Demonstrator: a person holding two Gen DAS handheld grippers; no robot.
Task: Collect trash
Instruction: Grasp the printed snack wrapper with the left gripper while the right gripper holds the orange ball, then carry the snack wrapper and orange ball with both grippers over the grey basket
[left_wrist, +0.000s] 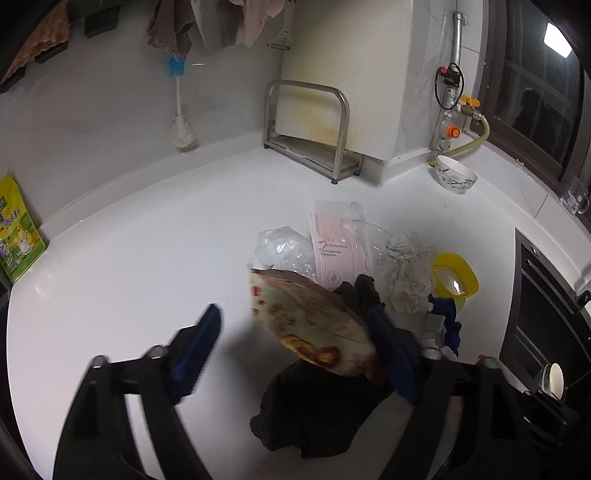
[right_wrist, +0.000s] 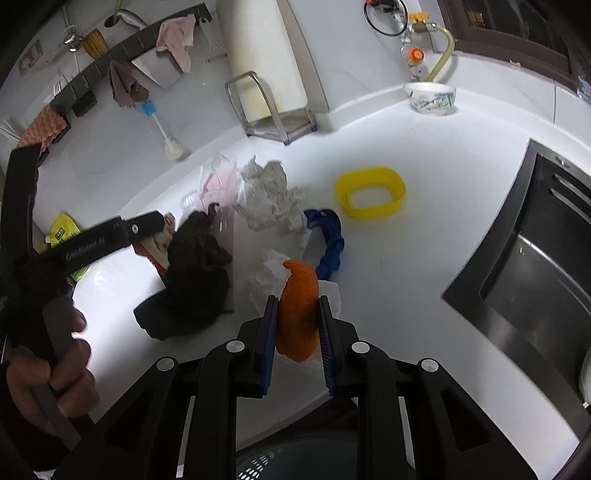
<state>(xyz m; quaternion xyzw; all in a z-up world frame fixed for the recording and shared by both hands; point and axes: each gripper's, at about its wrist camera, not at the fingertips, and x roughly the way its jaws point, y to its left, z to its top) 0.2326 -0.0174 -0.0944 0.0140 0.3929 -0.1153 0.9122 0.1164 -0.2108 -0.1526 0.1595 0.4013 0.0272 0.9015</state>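
An orange peel (right_wrist: 298, 306) was held clamped between the pads of the right gripper (right_wrist: 298, 328) above the white counter (right_wrist: 406, 258), with a perforated bin rim (right_wrist: 258, 469) just visible below. A printed wrapper (left_wrist: 310, 321) lay against one pad of the left gripper (left_wrist: 295, 347), whose jaws stood apart and unclosed on it, beside a black cloth (left_wrist: 314, 413). The peel was judged best released only once centred over the bin, and the wrapper seated deeper before squeezing.

Dim indoor light, glare on the white counter (left_wrist: 147, 240) — fisheye-bent edges, motion-blurred foreground
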